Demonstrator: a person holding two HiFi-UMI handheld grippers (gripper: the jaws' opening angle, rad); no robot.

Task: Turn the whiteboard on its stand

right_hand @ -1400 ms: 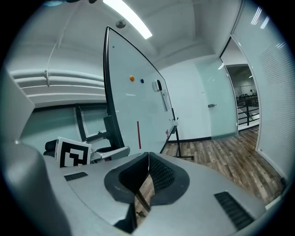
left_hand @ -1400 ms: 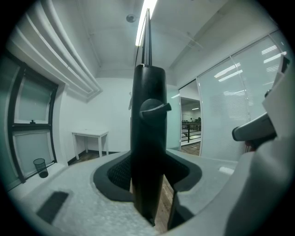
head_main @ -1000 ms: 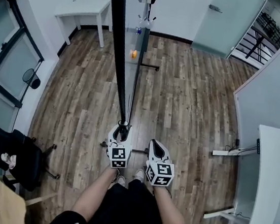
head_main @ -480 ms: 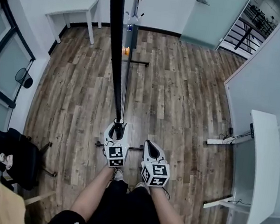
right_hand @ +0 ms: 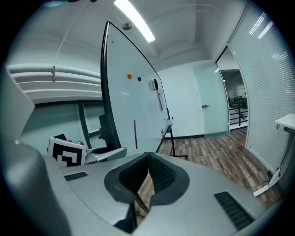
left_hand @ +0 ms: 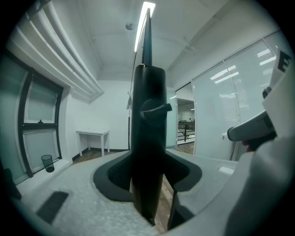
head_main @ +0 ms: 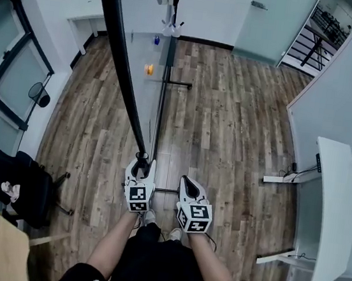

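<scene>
The whiteboard (head_main: 139,55) stands tilted on its black stand (head_main: 162,103), and its black frame edge (head_main: 118,65) runs from the top of the head view down to my left gripper (head_main: 141,164). That gripper is shut on the lower corner of the frame (left_hand: 147,152). An orange magnet (head_main: 148,69) and a blue magnet (head_main: 156,39) sit on the board face. My right gripper (head_main: 186,184) hangs just to the right, shut and holding nothing. In the right gripper view the board (right_hand: 133,106) leans away to the left above the closed jaws of the right gripper (right_hand: 147,161).
A black office chair (head_main: 3,184) and a wooden panel (head_main: 1,248) are at the lower left. A white desk (head_main: 332,221) lines the right wall. A small white table (head_main: 88,25) stands at the far left, and a glass door (head_main: 275,21) lies beyond. The stand's foot bar (head_main: 166,190) crosses near my feet.
The board's top edge has swung left in the head view, showing more of its face. My left gripper moved slightly left with the frame; the right one barely moved.
</scene>
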